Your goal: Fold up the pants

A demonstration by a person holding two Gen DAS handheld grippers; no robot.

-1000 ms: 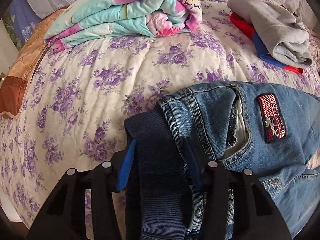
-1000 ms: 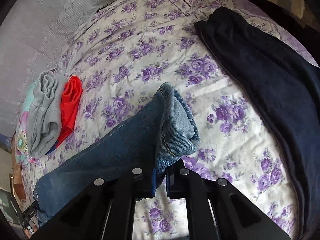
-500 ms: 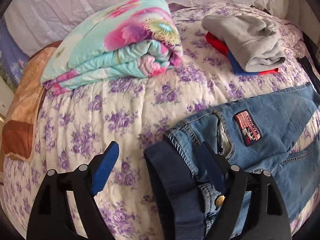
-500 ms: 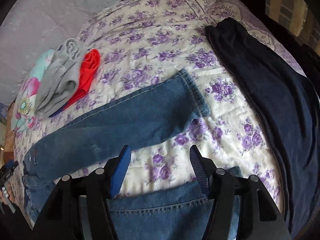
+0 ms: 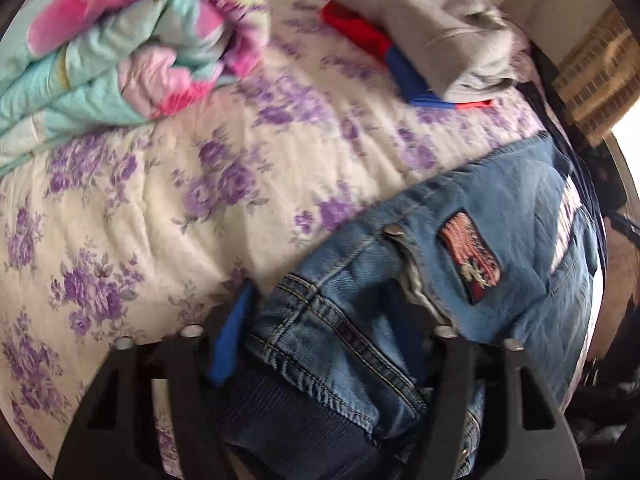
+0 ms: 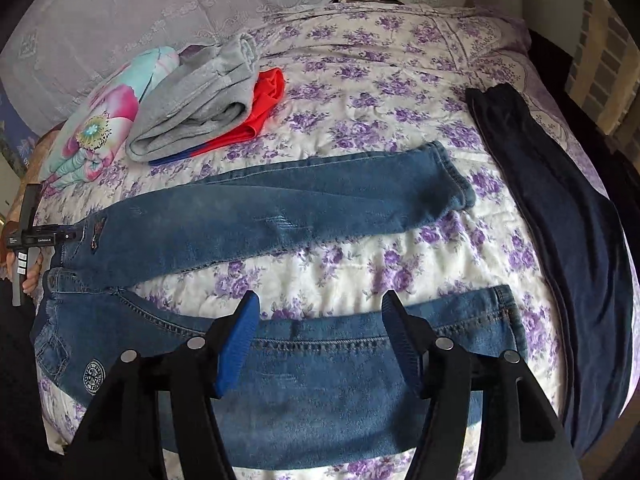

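Blue jeans [image 6: 320, 208] lie spread on the purple-flowered bedspread [image 6: 400, 92], the far leg stretched flat and the near leg [image 6: 340, 380] below it. My right gripper [image 6: 320, 340] hovers open over the near leg with nothing between its blue pads [image 6: 236, 348]. At the waist end, my left gripper [image 5: 324, 340] has the bunched denim waistband [image 5: 340, 344] filling its gap, and its jaws are closing on it. A red embroidered patch [image 5: 472, 256] sits just beyond the left gripper's fingers. The left gripper's right pad is hidden by denim.
A folded floral quilt [image 5: 120, 52] and a grey garment [image 5: 440, 28] on red-and-blue clothes lie at the back. Dark navy pants [image 6: 560, 220] stretch along the right side of the bed. Pale pillows [image 6: 160, 0] line the head. A hand [image 6: 30, 280] shows at the left edge.
My left gripper opened off the waistband, then closed on it again. My right gripper let go of the leg cuff, which now lies flat, and drew back over the near leg.
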